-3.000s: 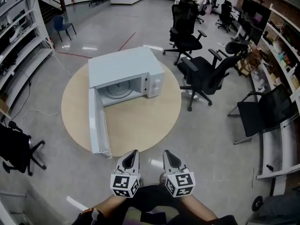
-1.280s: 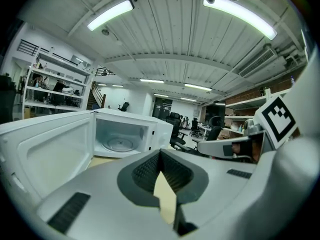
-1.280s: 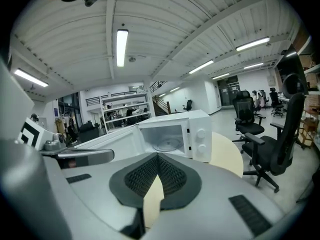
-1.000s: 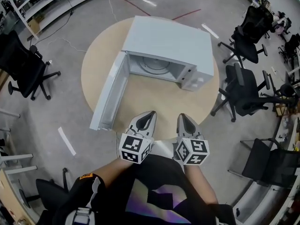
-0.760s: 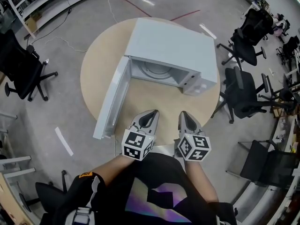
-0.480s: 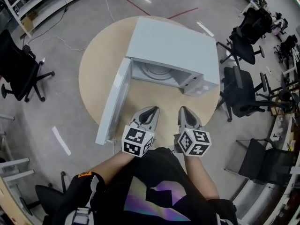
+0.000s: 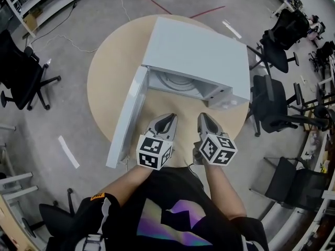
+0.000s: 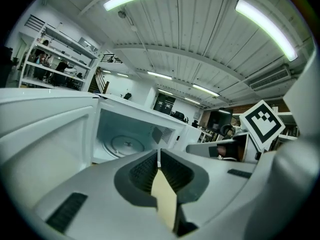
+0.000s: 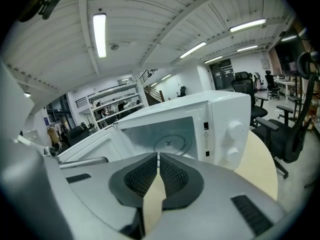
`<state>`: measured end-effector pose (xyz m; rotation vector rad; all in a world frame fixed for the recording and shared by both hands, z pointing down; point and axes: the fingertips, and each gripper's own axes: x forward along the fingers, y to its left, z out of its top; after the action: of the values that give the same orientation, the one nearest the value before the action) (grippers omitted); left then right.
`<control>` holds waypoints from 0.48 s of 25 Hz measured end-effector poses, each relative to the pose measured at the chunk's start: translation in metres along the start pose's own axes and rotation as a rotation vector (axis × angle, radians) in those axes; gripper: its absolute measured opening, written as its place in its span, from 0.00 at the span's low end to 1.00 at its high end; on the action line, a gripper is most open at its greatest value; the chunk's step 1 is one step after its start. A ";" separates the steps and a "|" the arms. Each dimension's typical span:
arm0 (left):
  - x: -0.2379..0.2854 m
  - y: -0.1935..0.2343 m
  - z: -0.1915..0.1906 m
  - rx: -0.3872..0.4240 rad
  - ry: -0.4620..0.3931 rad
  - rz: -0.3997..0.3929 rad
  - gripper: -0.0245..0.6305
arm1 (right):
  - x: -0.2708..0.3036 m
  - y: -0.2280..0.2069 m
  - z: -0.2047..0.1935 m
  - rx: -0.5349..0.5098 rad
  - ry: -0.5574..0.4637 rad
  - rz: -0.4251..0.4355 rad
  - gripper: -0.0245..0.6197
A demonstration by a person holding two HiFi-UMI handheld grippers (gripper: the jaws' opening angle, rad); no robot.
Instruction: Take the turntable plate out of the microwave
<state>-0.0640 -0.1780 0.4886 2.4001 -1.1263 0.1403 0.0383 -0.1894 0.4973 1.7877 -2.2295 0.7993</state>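
Nothing is out yet: the turntable plate (image 7: 177,81) lies inside the open microwave (image 7: 196,48); left gripper (image 7: 166,121) and right gripper (image 7: 204,118), both closed and empty, hover over the table's (image 7: 107,61) near edge.

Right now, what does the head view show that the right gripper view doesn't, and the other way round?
Only the head view: the table's whole round outline, the person's arms, and the left gripper seen from above. Only the right gripper view: the ceiling lights and a front-on look into the cavity. Both: the microwave with its door swung open, the turntable plate inside, and the right gripper.
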 end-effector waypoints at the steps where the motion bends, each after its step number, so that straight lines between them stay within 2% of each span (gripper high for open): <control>1: 0.004 0.004 0.000 -0.006 -0.002 0.013 0.11 | 0.007 -0.001 -0.001 0.011 0.005 0.014 0.06; 8: 0.038 0.035 0.011 -0.064 -0.005 0.088 0.17 | 0.062 -0.010 0.000 0.102 0.050 0.099 0.07; 12: 0.061 0.054 0.006 -0.106 0.028 0.132 0.21 | 0.096 -0.020 -0.002 0.194 0.061 0.128 0.07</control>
<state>-0.0647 -0.2522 0.5216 2.2247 -1.2479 0.1537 0.0311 -0.2731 0.5485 1.6866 -2.3149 1.1159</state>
